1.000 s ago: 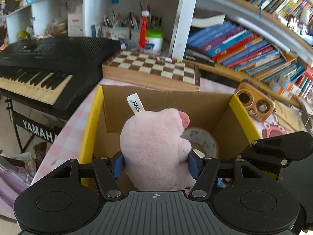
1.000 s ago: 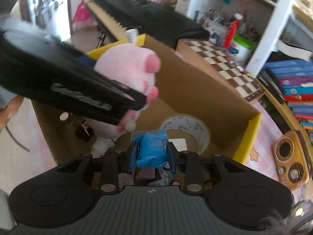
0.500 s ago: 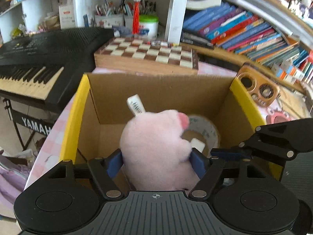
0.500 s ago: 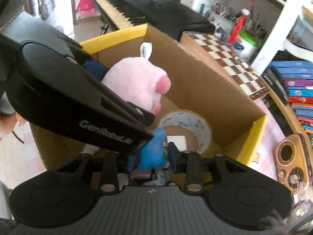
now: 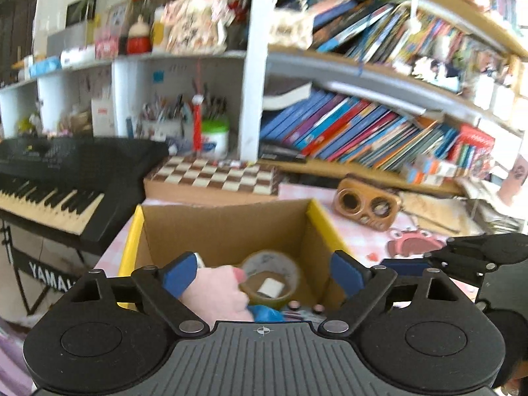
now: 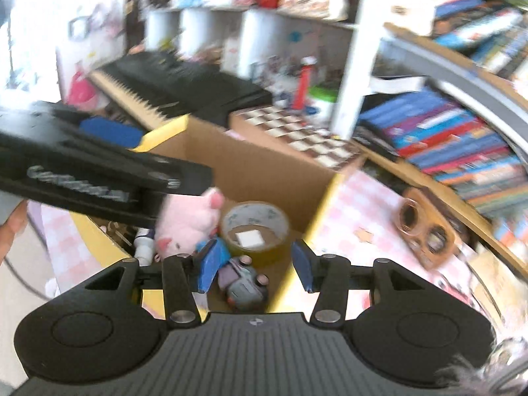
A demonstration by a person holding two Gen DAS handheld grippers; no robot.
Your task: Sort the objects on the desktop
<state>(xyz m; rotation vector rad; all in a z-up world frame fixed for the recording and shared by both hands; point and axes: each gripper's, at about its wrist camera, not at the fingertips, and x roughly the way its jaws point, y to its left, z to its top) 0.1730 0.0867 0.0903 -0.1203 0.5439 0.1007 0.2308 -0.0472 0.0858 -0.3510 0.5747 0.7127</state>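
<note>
L jaws [image 5: 262, 274] opening wide, nothing pinched; R jaws [image 6: 254, 265] opening, empty too. Pink plush pig [image 6: 184, 227] lies in cardboard box [image 6: 264, 168], lower centre of frame, beside tape roll [image 6: 255, 231]. Pig prob. soft, light, squashy; grip across body.

I am seeing a pink plush pig [image 6: 186, 227] lying in the cardboard box [image 6: 264, 178], beside a tape roll [image 6: 255, 231] and a blue toy [image 6: 214, 257].
</note>
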